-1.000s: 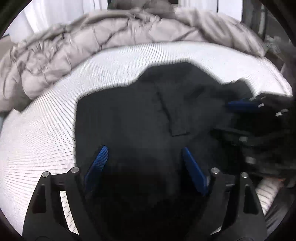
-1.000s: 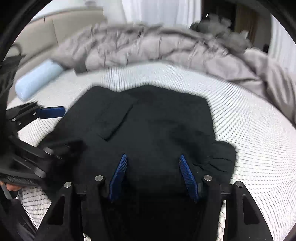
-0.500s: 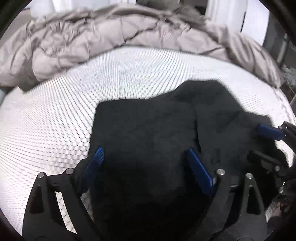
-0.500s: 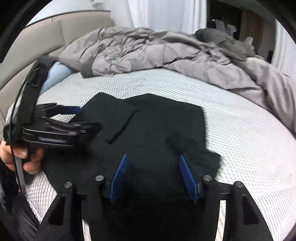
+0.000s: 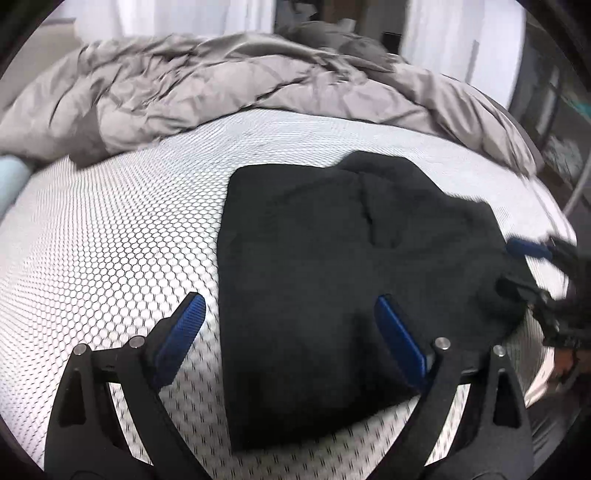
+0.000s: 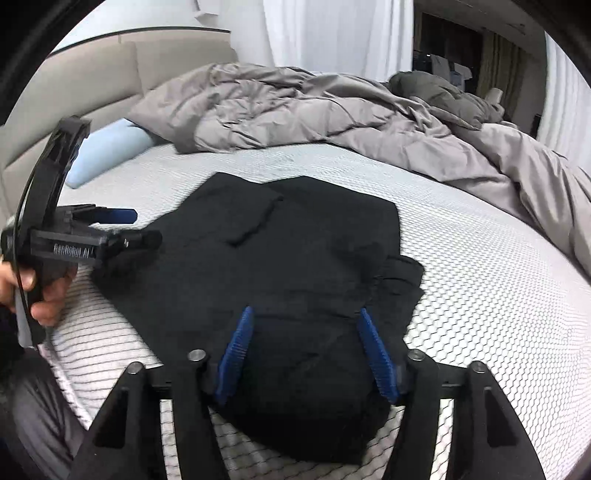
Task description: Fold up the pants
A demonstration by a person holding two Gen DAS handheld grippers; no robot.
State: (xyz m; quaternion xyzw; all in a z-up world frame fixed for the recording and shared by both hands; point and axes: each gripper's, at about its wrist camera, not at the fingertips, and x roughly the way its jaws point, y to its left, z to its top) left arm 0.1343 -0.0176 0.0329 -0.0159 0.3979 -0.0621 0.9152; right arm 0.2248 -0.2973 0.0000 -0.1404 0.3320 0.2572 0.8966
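Pants (image 6: pixel 295 266) lie folded into a compact black stack on the mattress (image 5: pixel 110 240) — seemingly nearly done; both grippers — left (image 5: pixel 288 325), right (image 6: pixel 306 347) — gape, holding nothing.

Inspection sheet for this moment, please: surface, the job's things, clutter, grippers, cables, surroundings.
Surface: white mattress with honeycomb pattern.
Job's things: black pants lying folded in a compact stack near the bed's front edge; one layer sticks out at the right side.
Clutter: crumpled grey duvet at the back; light blue pillow by the headboard.
Grippers: left gripper open, holding nothing; right gripper open over the pants, holding nothing.
Cables: nothing seen.
Surroundings: white curtains behind the bed.
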